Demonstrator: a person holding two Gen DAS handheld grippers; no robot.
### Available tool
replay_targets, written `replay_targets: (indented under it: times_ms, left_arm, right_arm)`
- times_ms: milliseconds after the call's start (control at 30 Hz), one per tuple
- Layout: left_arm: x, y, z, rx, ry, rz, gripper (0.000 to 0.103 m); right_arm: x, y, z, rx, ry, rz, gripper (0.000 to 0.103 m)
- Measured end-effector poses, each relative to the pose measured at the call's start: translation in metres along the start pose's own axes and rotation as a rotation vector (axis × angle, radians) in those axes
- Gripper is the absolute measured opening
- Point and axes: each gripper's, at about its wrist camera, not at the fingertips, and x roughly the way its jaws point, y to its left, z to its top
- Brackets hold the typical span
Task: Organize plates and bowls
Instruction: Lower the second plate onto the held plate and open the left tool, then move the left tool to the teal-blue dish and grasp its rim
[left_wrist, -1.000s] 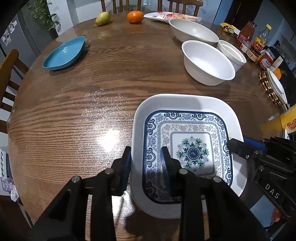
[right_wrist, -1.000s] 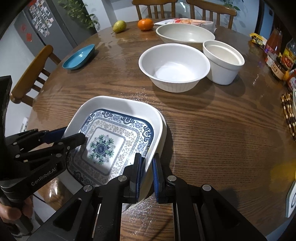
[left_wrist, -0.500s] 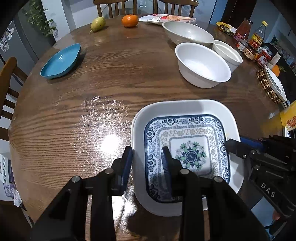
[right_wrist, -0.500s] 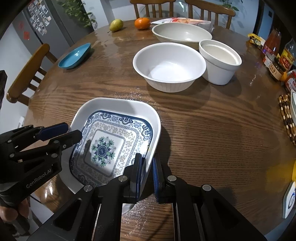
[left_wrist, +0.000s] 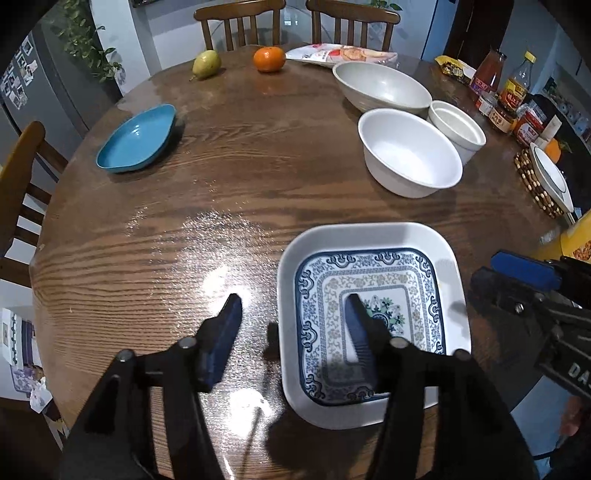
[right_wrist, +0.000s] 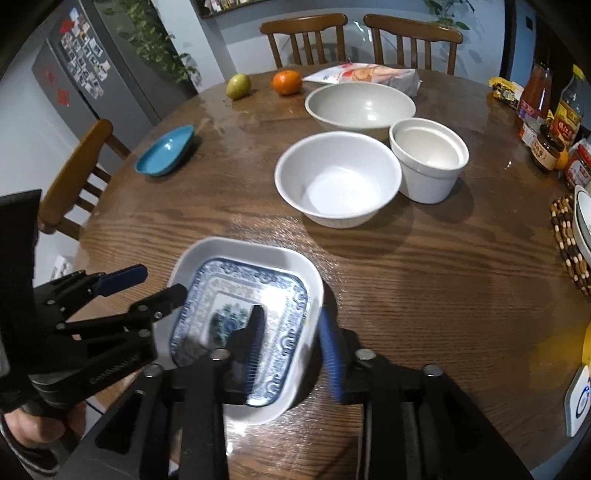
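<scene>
Wooden round table holds everything. Near its front edge sits the square patterned plate, flat and let go: left gripper and right gripper both gape wide, straddling opposite rims.

The left gripper hangs over the near left edge of the square plate, jaws spread wide: one fingertip stands outside the plate's left rim, the other over its patterned middle. The right gripper straddles the plate's near right rim, jaws likewise parted, one fingertip over the pattern and one outside the rim. Neither grips the plate. A hand clasps the left gripper's handle.
</scene>
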Motion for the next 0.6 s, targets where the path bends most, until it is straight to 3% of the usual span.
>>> replay_targets:
  times_ms: [100,200,600]
  left_arm:
    - [-0.006,0.002,0.002,-0.004,-0.013,0.006,0.064]
    - [-0.011,0.003,0.003,-0.009,-0.023,0.006,0.077]
    - [-0.025,0.003,0.010,-0.014,-0.054,0.000,0.088]
  right_arm:
    - [-0.005,0.002,0.002,0.008,-0.014,0.014,0.045]
    - [-0.009,0.005,0.003,0.007,-0.025,0.017,0.049]
    - [-0.020,-0.005,0.003,0.059,-0.058,0.017,0.058]
